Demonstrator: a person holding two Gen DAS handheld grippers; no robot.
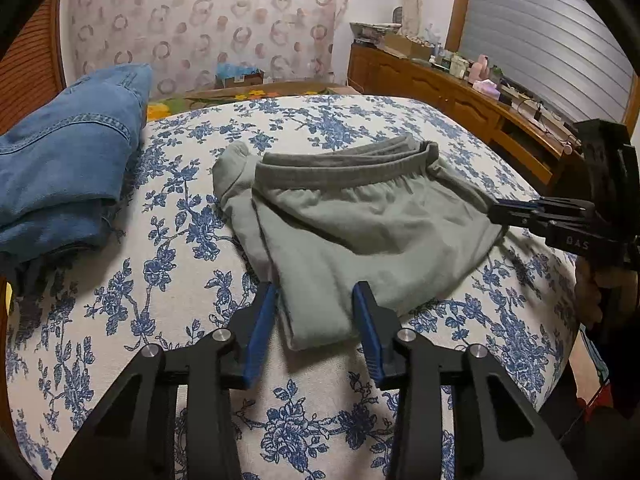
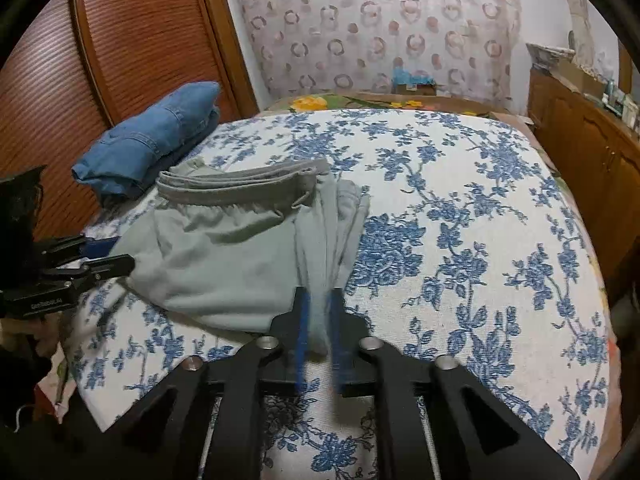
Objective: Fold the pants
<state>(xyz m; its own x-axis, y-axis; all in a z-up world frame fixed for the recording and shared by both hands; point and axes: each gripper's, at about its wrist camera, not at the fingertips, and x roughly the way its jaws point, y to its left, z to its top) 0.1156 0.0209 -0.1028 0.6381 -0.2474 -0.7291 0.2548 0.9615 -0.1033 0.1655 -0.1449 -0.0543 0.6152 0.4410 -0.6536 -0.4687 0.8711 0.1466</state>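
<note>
Closest in, left wrist cam: my left gripper (image 1: 316, 300) sits low over the bedspread (image 1: 320, 420), blue pads either side of the near folded edge of the green pants (image 1: 360, 232). Visible gap btw each pad and the cloth, so it's released, not pinching, w/ the fabric just between the jaws.

Right wrist cam: my right gripper (image 2: 319, 320) is nearly closed, pads tight on a thin fold of the pants (image 2: 224, 256) at their near right corner, so it's grasping the fabric. From the left cam the right gripper (image 1: 494, 214) comes in from the right side, tips at the pants' right edge, a hand (image 1: 588, 288) behind it on the grip.

Pants lie folded mid-bed, roughly centre of the blue-floral spread, grey waistband (image 1: 340, 168) on the far side, leg layers stacked along one edge.

Further back, left of the pants & apart from them: folded blue jeans (image 1: 64, 160) at the bed's edge. Beyond, patterned curtain (image 1: 200, 20), wooden dresser (image 1: 440, 84) w/ clutter on the right, brown slatted door (image 2: 120, 40) on the left.
</note>
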